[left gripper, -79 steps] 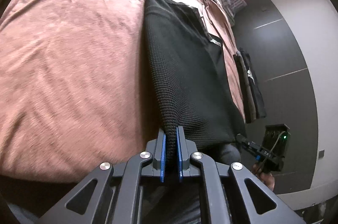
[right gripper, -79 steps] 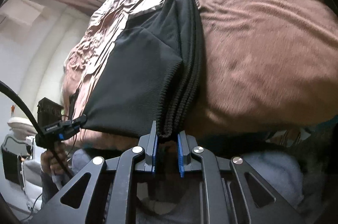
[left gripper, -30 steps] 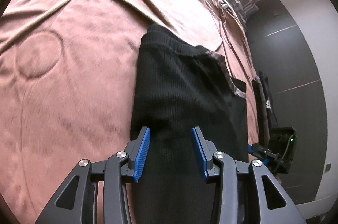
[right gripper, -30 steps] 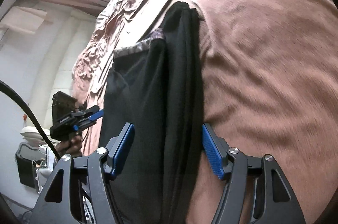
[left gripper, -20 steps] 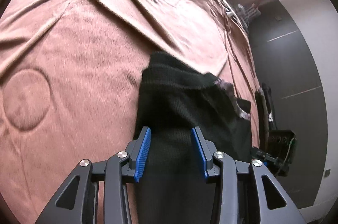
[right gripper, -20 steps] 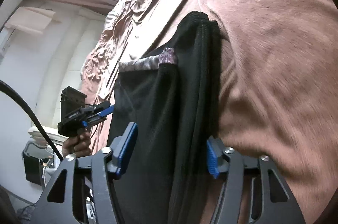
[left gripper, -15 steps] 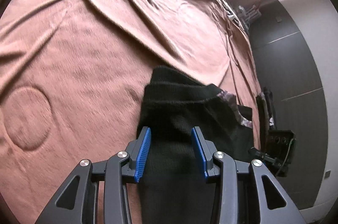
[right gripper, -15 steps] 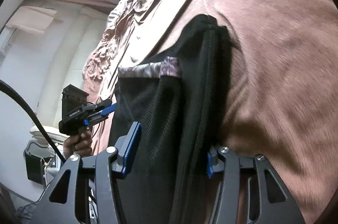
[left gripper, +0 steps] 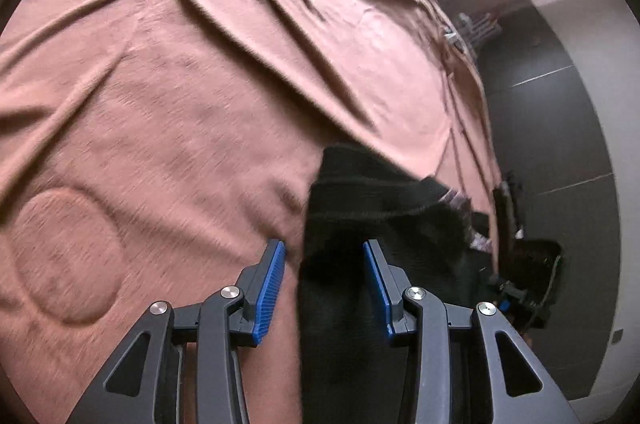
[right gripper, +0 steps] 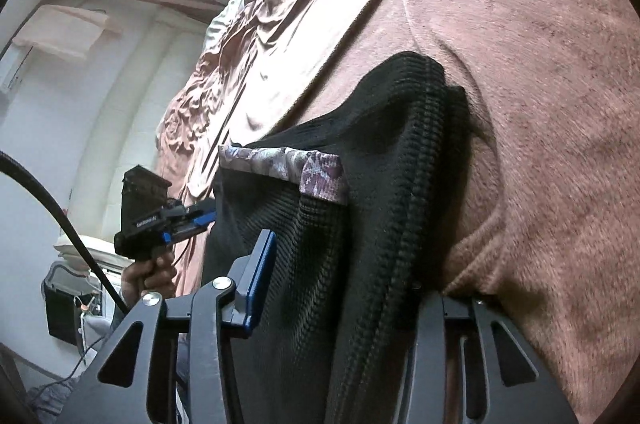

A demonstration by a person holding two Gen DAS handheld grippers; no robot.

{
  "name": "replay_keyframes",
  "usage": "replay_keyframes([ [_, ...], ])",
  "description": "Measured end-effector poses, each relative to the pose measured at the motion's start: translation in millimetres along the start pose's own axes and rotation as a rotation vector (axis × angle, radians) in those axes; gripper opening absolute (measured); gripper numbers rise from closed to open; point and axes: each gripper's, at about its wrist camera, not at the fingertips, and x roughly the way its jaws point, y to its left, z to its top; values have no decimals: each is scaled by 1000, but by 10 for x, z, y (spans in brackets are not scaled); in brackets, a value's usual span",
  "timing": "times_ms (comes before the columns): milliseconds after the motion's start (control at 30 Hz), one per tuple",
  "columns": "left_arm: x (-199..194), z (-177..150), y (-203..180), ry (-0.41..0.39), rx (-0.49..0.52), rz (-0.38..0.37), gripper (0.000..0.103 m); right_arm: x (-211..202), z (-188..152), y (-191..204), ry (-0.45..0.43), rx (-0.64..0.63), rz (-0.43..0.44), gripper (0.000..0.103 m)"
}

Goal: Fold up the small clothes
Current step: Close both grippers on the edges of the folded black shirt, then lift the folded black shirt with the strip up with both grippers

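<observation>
A black knit garment with a patterned purple band lies folded on the brown bedspread. My left gripper is open, its blue pads astride the garment's left edge. My right gripper is open over the garment's thick folded right edge; its right finger is hidden under the cloth. The left gripper also shows in the right wrist view, held in a hand at the garment's far side.
The bedspread is creased, with a round dent at the left. A dark wall panel stands past the bed's right edge. White curved furniture and a black box lie beyond the left side.
Both grippers let go of the garment and opened, then slid forward over it. The garment now lies flat on the bed and sits lower in both views.
</observation>
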Motion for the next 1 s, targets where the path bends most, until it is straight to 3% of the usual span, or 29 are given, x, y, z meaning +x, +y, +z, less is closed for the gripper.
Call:
replay_keyframes([
  [100,96,104,35,2,-34,-42,39,57,45,16,9,-8,-11,37],
  [200,161,175,-1,7,-23,-36,32,76,82,-19,14,10,-29,23],
  [300,158,202,-16,2,-21,-37,16,41,87,-29,13,32,-30,17],
  [367,121,202,-22,-7,-29,-46,12,8,65,79,4,5,-62,14],
  [700,-460,28,-479,-128,84,-94,10,-302,-157,757,-76,-117,-135,11],
  [1000,-1075,-365,-872,-237,141,-142,10,-689,-699,1406,-185,-218,-206,11],
])
